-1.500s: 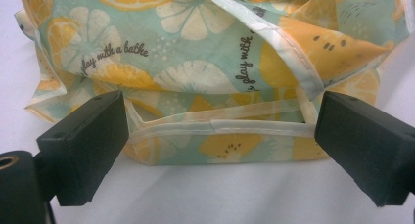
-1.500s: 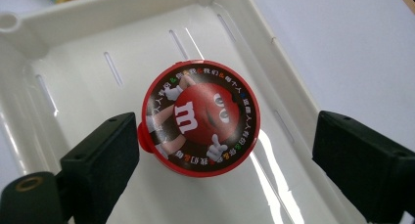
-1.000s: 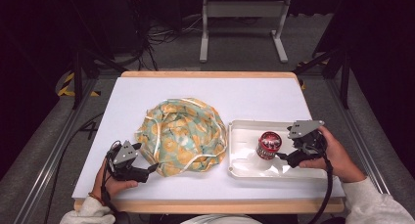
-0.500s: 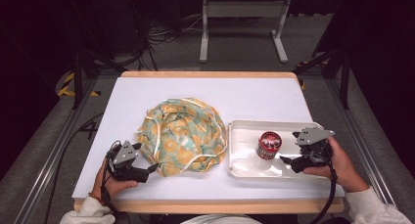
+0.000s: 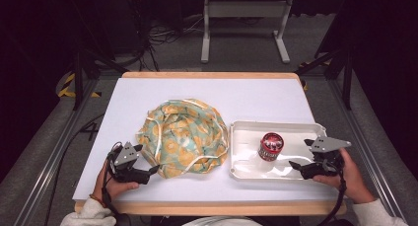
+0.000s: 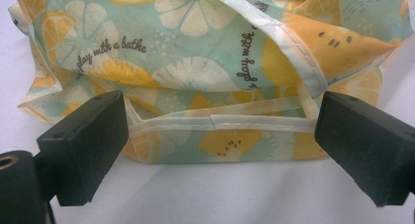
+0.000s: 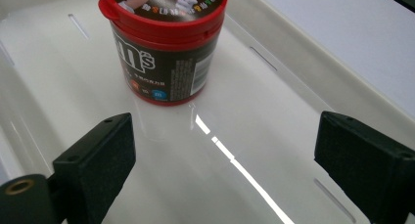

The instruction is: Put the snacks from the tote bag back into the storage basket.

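Plainly, the right gripper point(image 5: 315, 167), jaws wide apart, sits nearest the upright tub point(image 7: 164, 43) standing dead ahead in the tray point(image 5: 246, 167), while the left gripper point(image 5: 140, 172), also agape, faces the bag point(image 6: 205, 62) hem on the worktop point(image 5: 197, 93).

On your table point(image 5: 148, 93), the bag point(image 5: 185, 137) lies at the middle, the tray point(image 5: 246, 172) touching its right side, and the canister point(image 5: 270, 146) standing upright in that tray.
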A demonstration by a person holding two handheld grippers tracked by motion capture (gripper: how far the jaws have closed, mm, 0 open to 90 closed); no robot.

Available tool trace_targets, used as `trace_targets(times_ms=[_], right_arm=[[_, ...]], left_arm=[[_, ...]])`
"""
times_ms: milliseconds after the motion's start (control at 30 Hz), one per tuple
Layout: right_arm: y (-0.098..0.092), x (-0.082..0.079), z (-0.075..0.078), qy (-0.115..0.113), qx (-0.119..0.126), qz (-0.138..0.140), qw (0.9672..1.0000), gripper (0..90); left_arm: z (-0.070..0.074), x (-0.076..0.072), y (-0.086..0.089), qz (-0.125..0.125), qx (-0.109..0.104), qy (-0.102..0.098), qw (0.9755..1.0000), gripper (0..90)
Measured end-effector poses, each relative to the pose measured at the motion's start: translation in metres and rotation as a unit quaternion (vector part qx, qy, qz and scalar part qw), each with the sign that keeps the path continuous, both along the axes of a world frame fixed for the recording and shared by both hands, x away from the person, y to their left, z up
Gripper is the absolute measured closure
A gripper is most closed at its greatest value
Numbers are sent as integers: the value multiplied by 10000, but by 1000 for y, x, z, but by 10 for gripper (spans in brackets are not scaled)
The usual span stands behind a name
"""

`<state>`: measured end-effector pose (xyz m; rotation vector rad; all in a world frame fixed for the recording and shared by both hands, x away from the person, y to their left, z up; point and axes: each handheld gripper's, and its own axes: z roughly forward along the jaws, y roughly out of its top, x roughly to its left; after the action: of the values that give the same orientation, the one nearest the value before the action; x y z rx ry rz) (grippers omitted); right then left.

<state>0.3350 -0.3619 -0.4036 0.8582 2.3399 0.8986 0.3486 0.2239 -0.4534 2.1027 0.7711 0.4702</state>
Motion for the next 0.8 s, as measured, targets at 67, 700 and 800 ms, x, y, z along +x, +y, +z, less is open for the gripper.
trace_targets(times_ms=[67,700,800], right_arm=[[-3,-3,-2,-22,-29,-87,10000,89],[-45,-31,-19,-470,559,-825,9939,58],[-47,-34,-24,-515,409,-866,9941,61]], left_arm=[[0,0,0,1,5,15,10000,64],[0,-1,0,-28,-65,1,10000,62],[1,-1,-1,-53,-25,-33,10000,63]])
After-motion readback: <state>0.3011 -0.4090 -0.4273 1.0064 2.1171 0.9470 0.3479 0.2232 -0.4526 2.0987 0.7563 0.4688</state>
